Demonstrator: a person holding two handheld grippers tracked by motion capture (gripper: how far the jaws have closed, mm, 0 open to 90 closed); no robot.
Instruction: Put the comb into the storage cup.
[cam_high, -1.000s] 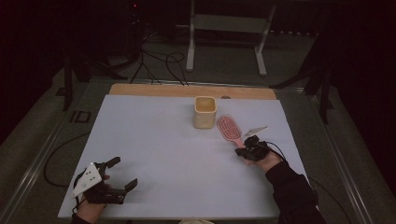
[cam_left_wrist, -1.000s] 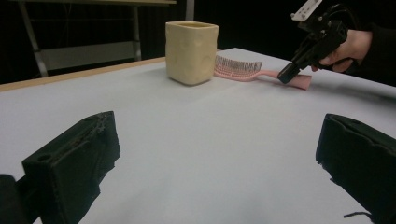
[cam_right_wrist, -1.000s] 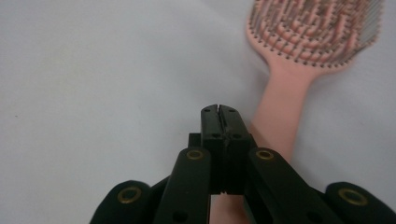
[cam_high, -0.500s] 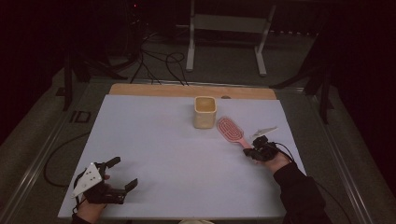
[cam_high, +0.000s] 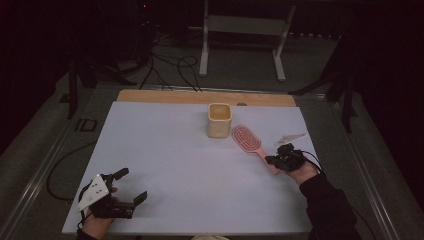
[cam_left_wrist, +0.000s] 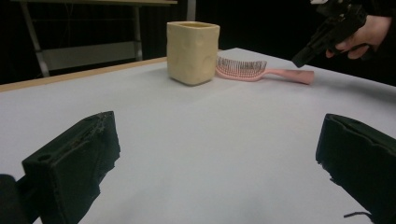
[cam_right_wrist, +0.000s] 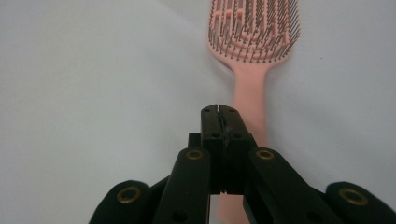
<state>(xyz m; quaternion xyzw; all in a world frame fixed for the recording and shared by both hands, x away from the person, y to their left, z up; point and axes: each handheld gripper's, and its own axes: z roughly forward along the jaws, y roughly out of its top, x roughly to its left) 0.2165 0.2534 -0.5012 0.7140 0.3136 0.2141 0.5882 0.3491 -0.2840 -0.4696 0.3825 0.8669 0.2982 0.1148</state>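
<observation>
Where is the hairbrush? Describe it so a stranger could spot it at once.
Start at the pale table top and find the cream cup near its far edge. Just right of the cup lies the hairbrush, bristles up, its handle running toward the right gripper. It is the one pink, flat thing there.

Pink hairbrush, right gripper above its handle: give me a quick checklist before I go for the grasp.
1. Pink hairbrush lying flat on the table, bristles up: ok.
2. Right gripper lined up over the handle: ok.
3. Right fingers open for the grasp: not ok, shut, nothing between them.
4. Handle free of the yellow cup: ok; cup stands beside the brush head.
5. Left gripper away from the brush, open: ok.
</observation>
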